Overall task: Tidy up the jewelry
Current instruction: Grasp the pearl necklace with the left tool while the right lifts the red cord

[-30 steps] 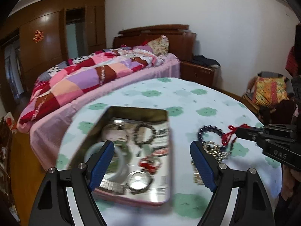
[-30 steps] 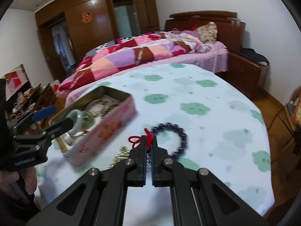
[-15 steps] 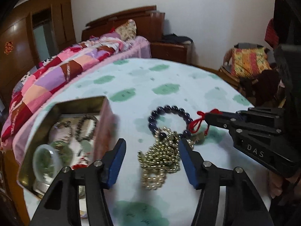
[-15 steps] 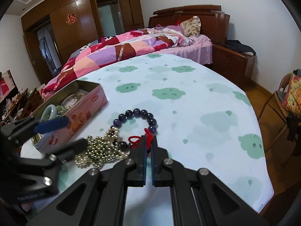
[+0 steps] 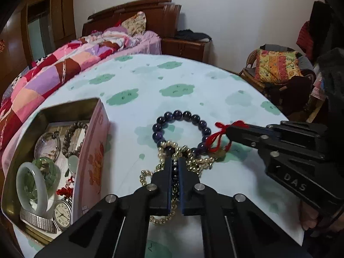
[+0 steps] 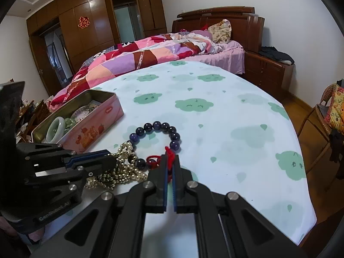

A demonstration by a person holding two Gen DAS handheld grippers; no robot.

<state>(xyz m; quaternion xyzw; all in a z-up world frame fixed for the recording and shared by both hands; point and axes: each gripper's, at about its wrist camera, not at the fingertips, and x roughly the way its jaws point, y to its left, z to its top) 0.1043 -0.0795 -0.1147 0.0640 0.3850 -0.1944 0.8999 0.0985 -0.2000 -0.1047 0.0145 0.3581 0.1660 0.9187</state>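
Observation:
A dark purple bead bracelet (image 5: 182, 116) (image 6: 159, 126) lies on the tablecloth, tangled with a gold bead necklace (image 5: 193, 161) (image 6: 122, 172). My left gripper (image 5: 175, 161) (image 6: 111, 160) is shut on the tangle where the gold necklace and dark beads meet. My right gripper (image 6: 169, 159) (image 5: 230, 129) is shut on the red string (image 5: 217, 137) (image 6: 169, 152) tied to the bracelet. A pink tin box (image 5: 94, 150) (image 6: 96, 124) stands to the left, holding a jade bangle (image 5: 32, 189), a watch (image 5: 61, 212) and other bracelets.
The round table (image 6: 215, 107) has a white cloth with green clouds. A bed with a patchwork quilt (image 6: 150, 53) is behind it. A chair with a patterned cushion (image 5: 277, 66) stands at the right.
My left gripper moved right from over the tin to the bead pile and closed on it. My right gripper stayed shut on the red string.

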